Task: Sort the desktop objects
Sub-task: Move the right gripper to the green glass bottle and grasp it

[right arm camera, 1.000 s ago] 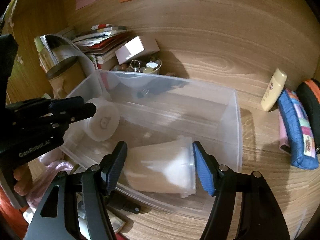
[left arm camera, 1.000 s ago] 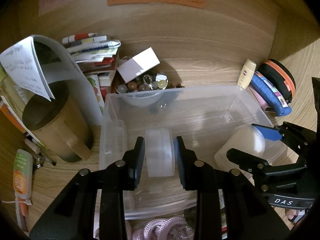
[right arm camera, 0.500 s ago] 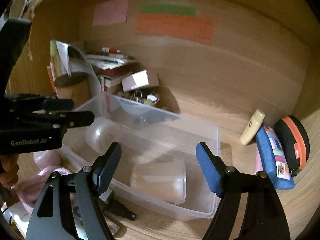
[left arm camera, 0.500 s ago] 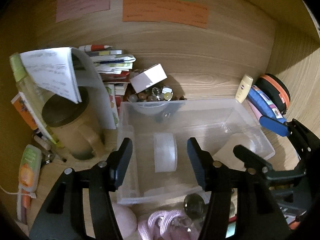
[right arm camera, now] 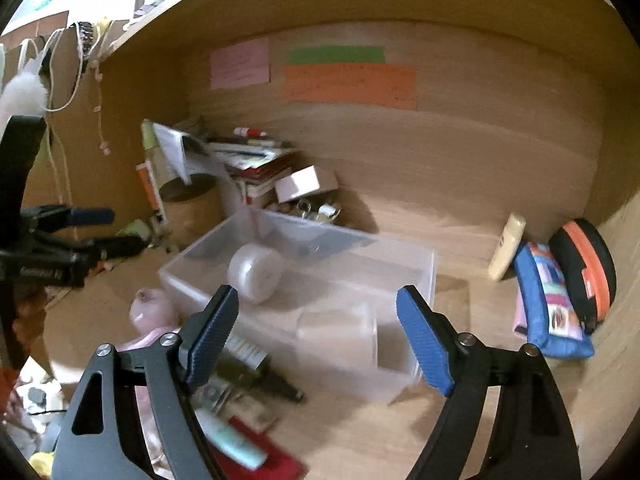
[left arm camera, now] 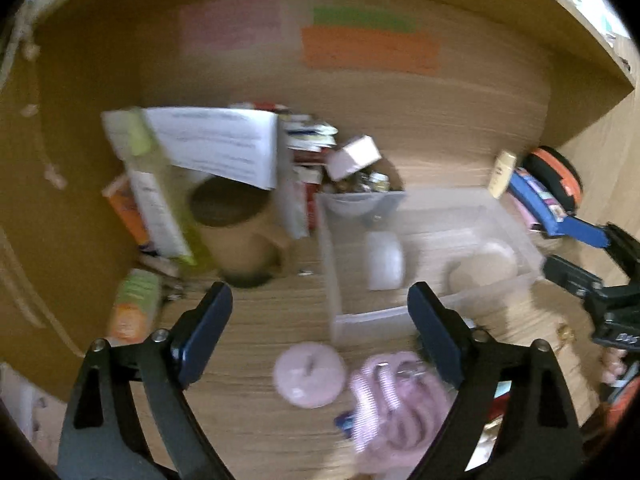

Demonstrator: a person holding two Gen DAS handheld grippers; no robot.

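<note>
Both grippers' jaws gape wide and empty; the clear cup point(right arm camera: 340, 330) lies sideways in the bin point(right arm camera: 424, 280), mouth rightward.

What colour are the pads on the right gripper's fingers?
Blue, textured pads; clearest in the right wrist view.

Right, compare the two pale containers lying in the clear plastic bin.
The round white plastic jar is short and opaque; the translucent plastic cup is longer and see-through. The jar lies toward the bin's far left end, the cup by the near right wall. Both lie on their sides inside the clear plastic bin, held by neither gripper.
</note>
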